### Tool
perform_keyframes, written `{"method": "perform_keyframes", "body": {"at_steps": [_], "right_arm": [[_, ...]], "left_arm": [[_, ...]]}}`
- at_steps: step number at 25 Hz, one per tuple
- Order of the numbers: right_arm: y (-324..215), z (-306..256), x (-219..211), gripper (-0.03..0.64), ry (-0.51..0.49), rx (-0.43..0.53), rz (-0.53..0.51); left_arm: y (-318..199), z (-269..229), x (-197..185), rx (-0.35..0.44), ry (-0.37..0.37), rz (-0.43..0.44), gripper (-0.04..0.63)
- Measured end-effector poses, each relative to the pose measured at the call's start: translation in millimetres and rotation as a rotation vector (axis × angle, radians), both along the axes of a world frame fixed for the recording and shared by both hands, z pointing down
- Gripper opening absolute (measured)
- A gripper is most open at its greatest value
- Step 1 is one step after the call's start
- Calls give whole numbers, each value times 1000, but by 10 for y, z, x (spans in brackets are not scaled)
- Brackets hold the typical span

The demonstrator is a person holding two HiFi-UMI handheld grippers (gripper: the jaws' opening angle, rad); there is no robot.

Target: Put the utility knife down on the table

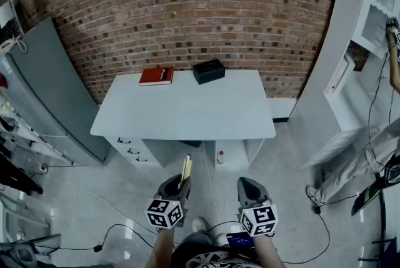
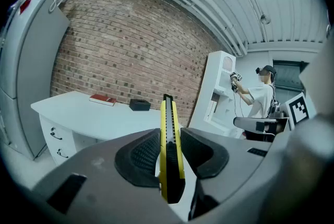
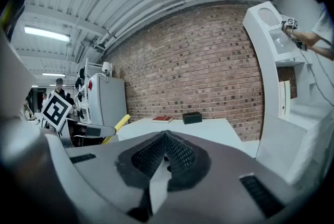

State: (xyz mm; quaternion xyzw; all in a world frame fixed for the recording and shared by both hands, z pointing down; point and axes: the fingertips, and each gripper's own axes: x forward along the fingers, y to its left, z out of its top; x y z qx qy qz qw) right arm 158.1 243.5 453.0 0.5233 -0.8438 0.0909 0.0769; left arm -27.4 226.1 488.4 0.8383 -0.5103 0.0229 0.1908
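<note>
A yellow and black utility knife (image 2: 169, 144) stands upright between the jaws of my left gripper (image 2: 168, 157), which is shut on it. In the head view the utility knife (image 1: 185, 168) sticks forward out of the left gripper (image 1: 175, 185), short of the white table (image 1: 187, 112) and above the floor. My right gripper (image 3: 165, 157) is shut with nothing between its pads; in the head view the right gripper (image 1: 249, 188) hangs beside the left one. The right gripper view shows the utility knife (image 3: 118, 125) at left.
On the table's far edge lie a red book (image 1: 156, 75) and a black box (image 1: 209, 70). A brick wall (image 1: 187, 4) is behind. A grey cabinet (image 1: 47, 92) stands left, a white unit (image 1: 356, 54) right, where a person (image 2: 259, 98) works. Cables (image 1: 119, 232) cross the floor.
</note>
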Motion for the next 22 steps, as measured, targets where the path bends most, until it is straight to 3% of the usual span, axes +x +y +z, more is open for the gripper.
{"method": "perform_keyframes", "body": {"at_steps": [8,13,22], "right_arm": [[37,-29,-39,0,8,10,-20],[-115,70,-127,0,-51,-36,-49],[-1120,376,-299,0,-24,-88,-42]], "left_arm": [[38,-103,-54,19,-1,-16,124],[-56,-87,-144,24,-9,-31,124],[-1048,90,-358,9,-4,-38,124]]}}
